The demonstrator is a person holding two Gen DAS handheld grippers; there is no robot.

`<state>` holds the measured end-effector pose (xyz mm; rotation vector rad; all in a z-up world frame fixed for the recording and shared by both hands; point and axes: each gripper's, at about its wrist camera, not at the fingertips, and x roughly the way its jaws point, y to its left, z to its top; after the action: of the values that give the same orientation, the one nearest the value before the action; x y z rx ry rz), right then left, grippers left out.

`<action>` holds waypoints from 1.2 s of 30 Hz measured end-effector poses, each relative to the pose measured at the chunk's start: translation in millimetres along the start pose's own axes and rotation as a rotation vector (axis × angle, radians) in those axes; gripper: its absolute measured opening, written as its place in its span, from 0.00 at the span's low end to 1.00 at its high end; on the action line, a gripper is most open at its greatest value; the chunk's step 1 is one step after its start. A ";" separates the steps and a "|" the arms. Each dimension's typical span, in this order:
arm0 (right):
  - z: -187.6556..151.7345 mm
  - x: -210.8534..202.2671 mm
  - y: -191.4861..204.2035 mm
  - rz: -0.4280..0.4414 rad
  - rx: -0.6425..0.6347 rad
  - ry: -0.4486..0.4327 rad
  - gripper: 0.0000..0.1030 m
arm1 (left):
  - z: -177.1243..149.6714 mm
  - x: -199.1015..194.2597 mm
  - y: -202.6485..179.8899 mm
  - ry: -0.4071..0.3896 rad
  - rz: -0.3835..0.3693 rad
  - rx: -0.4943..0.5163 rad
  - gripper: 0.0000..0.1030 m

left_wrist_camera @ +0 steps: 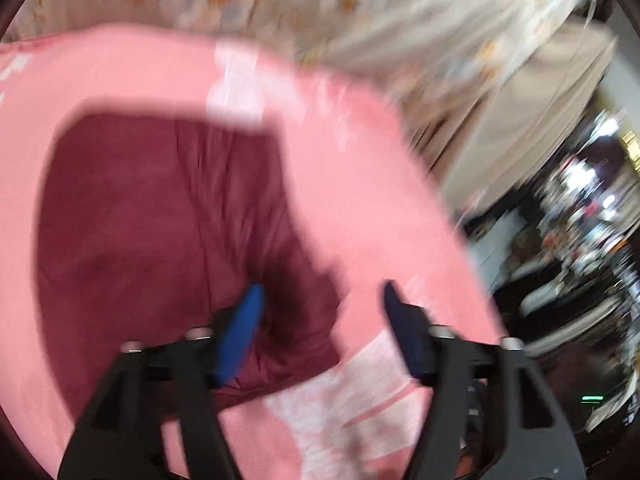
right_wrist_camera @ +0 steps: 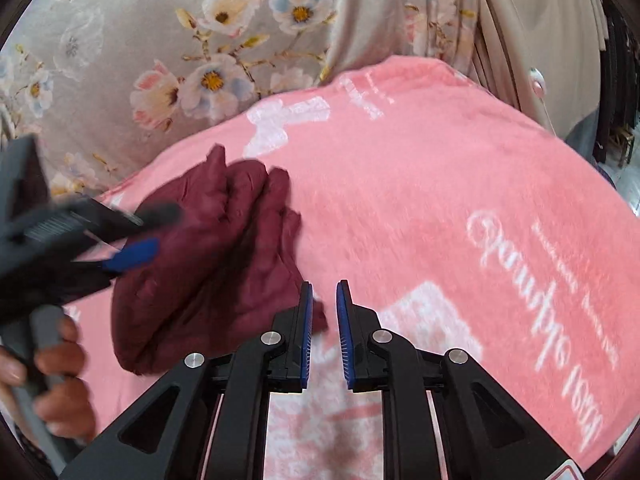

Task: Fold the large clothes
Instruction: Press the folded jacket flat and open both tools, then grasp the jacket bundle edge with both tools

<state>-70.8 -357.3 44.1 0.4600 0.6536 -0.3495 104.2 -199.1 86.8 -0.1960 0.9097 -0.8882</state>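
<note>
Currently both grippers are hovering empty between folds: left gripper point(left_wrist_camera: 322, 292) wide apart, right gripper point(right_wrist_camera: 323, 286) nearly together, maroon garment point(right_wrist_camera: 212, 264) bunched on pink blanket point(right_wrist_camera: 420, 184) at 9 o'clock, needing a fresh edge grasp.

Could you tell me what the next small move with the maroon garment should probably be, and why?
Probably bring the left gripper down onto the maroon garment's near edge. Its jaws stand open with nothing between them, the right gripper is nearly closed and empty, and the garment lies bunched and creased on the pink blanket.
</note>
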 end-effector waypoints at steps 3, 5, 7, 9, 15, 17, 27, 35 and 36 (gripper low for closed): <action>39.8 2.8 25.4 0.073 -0.029 -0.056 0.30 | 40.0 -51.5 3.9 -0.190 0.073 0.029 0.82; 68.5 9.7 49.7 0.129 -0.041 -0.084 0.52 | 63.0 -66.5 16.1 -0.242 0.182 0.030 0.82; 94.4 23.8 78.1 0.147 -0.075 -0.089 0.58 | 83.7 -65.3 33.6 -0.243 0.303 0.028 0.82; 120.6 48.5 100.9 0.148 -0.074 -0.065 0.60 | 98.3 -55.8 53.2 -0.226 0.436 0.020 0.82; 153.0 156.0 121.6 0.048 0.020 0.102 0.63 | 118.5 2.1 104.1 -0.118 0.710 0.035 0.81; 145.9 184.9 116.4 0.017 0.042 0.163 0.63 | 119.0 23.8 115.9 -0.075 0.731 0.024 0.81; 115.1 205.8 82.5 -0.060 -0.011 0.138 0.04 | 98.1 109.2 128.1 0.041 0.709 0.008 0.81; 100.3 226.8 62.2 -0.152 -0.050 0.103 0.03 | 89.6 149.2 112.9 0.048 0.692 0.058 0.82; 98.6 230.1 62.2 -0.161 -0.060 0.100 0.03 | 89.3 152.1 113.0 0.045 0.695 0.062 0.84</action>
<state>177.0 -393.3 -17.7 0.3702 0.7993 -0.4604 282.9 -257.6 -5.5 0.1912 0.9042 -0.2737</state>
